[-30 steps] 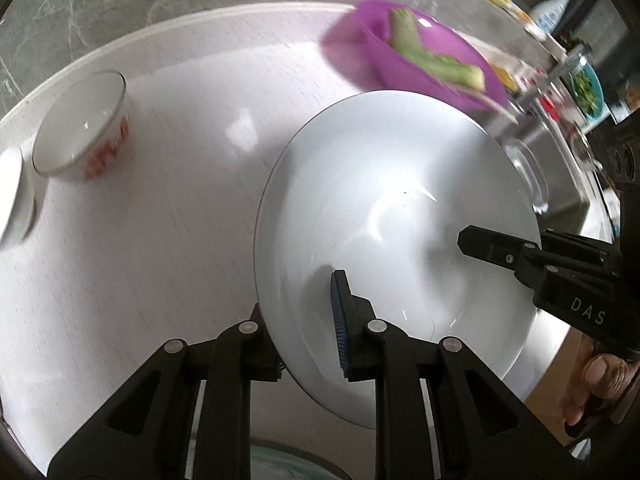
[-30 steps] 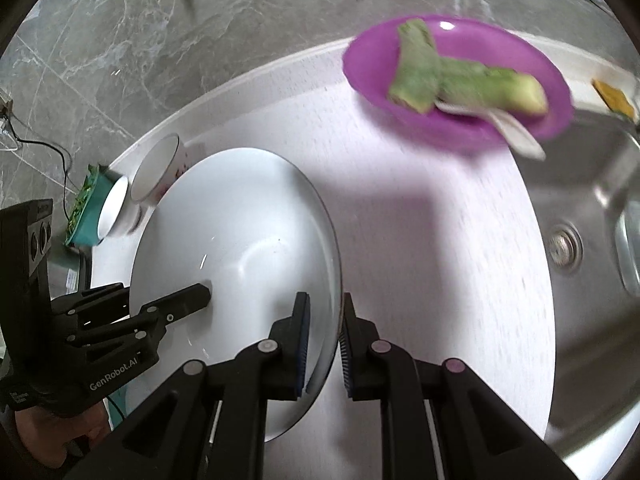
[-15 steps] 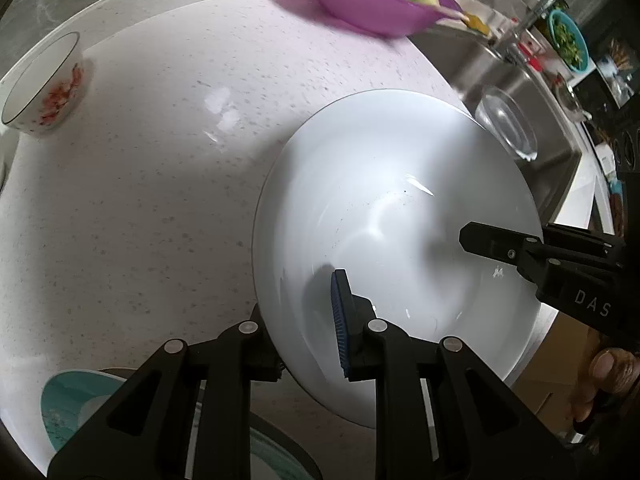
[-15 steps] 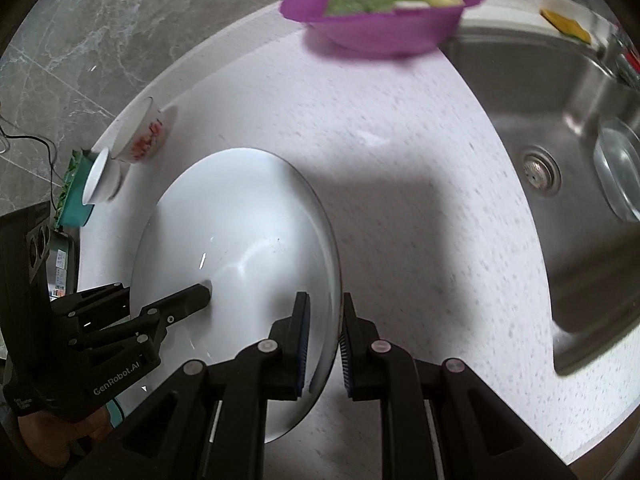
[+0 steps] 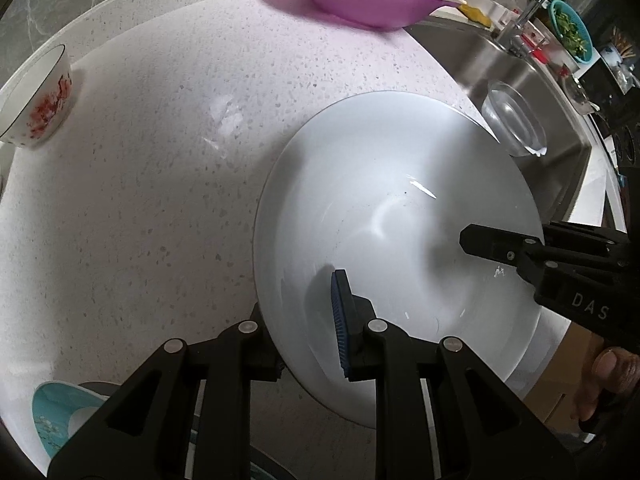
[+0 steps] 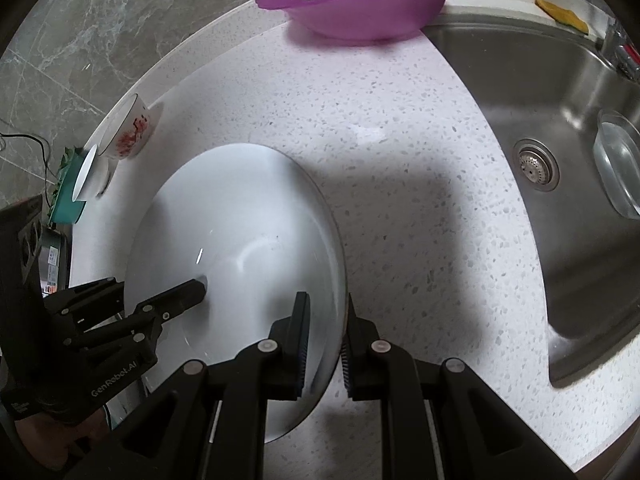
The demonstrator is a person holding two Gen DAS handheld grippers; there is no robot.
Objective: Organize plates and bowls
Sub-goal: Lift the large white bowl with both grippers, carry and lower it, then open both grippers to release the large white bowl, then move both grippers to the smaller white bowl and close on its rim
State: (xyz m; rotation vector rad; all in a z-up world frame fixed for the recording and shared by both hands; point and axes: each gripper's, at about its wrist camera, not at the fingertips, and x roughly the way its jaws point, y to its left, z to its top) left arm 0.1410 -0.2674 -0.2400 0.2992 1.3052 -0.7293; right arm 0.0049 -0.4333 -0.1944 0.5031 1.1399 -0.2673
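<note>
- Gripping the near rim of the large white bowl [image 5: 400, 216], the left gripper [image 5: 304, 320] has one finger inside the bowl (its blue pad showing) and the other outside, under the wall, so it is clenched on the rim.
- The right gripper [image 6: 324, 344] is clamped on the opposite rim of the same white bowl [image 6: 240, 232], one padded finger inside and one outside; from the left wrist view its black finger reaches in over the bowl's far right edge.
- The bowl lies between the two grippers, over the speckled white bench [image 5: 140, 200]; whether it touches the bench I cannot tell.
- Ahead of the left gripper and off to its left, a small white bowl with a red flower print [image 5: 36, 108] stands near the bench's back edge.
- Far ahead of both grippers sits a purple bowl [image 6: 360, 4] holding green vegetable pieces.
- Close below the left gripper, on its left, a teal patterned dish [image 5: 60, 416] shows partly, the rest hidden by the gripper's body.
- Right of the right gripper is a steel sink [image 6: 560, 140], with a clear glass bowl [image 6: 620, 168] in it, beyond the drain.
- Beside the flowered bowl, in the right wrist view, a small white dish [image 6: 86, 176] leans on a teal item (too small to identify).
</note>
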